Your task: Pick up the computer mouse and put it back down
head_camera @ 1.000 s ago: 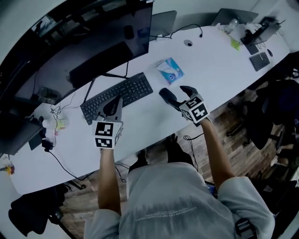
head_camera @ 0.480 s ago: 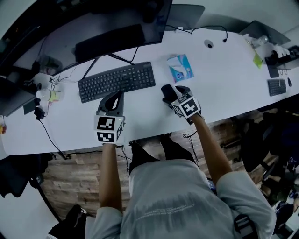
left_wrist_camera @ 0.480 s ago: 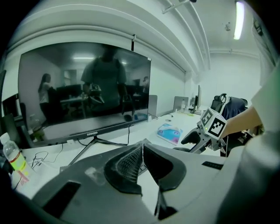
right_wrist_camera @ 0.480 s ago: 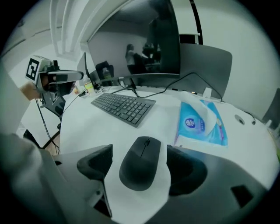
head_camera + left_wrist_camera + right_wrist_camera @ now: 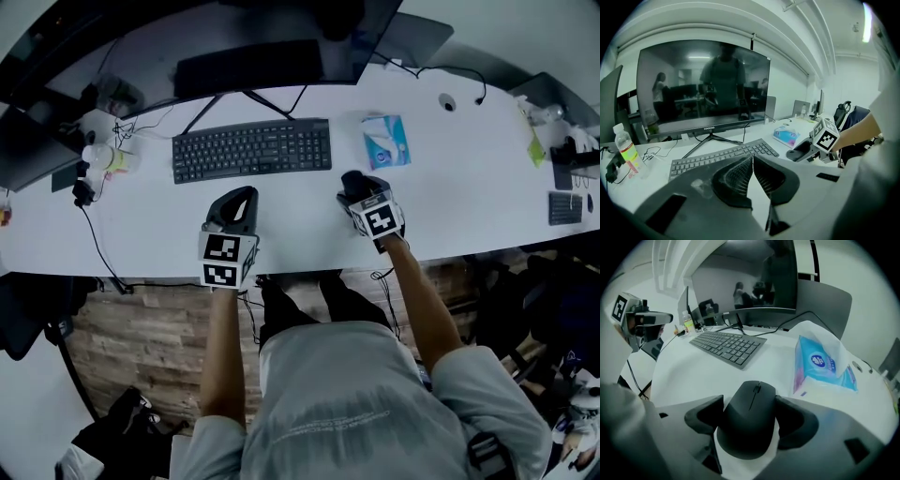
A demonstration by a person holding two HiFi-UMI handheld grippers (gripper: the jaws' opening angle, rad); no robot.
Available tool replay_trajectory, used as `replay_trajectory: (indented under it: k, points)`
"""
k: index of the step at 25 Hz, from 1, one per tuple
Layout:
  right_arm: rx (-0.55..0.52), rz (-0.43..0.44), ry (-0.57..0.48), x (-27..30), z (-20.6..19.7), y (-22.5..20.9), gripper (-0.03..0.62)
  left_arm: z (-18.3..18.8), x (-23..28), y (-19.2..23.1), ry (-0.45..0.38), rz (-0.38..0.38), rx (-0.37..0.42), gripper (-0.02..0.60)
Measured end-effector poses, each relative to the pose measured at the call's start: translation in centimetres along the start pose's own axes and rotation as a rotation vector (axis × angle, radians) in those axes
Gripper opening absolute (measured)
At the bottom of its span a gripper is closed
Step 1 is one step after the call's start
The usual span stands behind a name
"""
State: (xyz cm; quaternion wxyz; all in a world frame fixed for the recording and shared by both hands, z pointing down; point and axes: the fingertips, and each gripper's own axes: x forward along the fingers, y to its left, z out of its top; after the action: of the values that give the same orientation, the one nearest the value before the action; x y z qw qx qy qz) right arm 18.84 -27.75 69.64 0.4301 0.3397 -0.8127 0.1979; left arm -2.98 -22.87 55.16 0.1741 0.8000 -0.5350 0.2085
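On the white desk (image 5: 469,169), the keyboard (image 5: 251,149) fills the upper centre of the head view with the tissue pack (image 5: 385,142) to its right, so there is bare room below for handling. My left tool (image 5: 751,164) idles at lower left, clenched on nothing. My right tool (image 5: 359,187) clamps the computer mouse (image 5: 749,418) by its flanks, just below the tissues.
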Motion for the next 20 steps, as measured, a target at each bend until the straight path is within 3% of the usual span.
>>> replay_trajectory:
  k: [12,20]
  points:
    - [0.090,-0.042,-0.042,-0.7,0.5,-0.6,0.318,0.4,-3.1,2.5,-0.005,0.014,0.041,0.017]
    - [0.106,-0.078,-0.187,-6.9,5.2,-1.6,0.318,3.3,-4.6,4.5,-0.060,0.024,0.096,0.017]
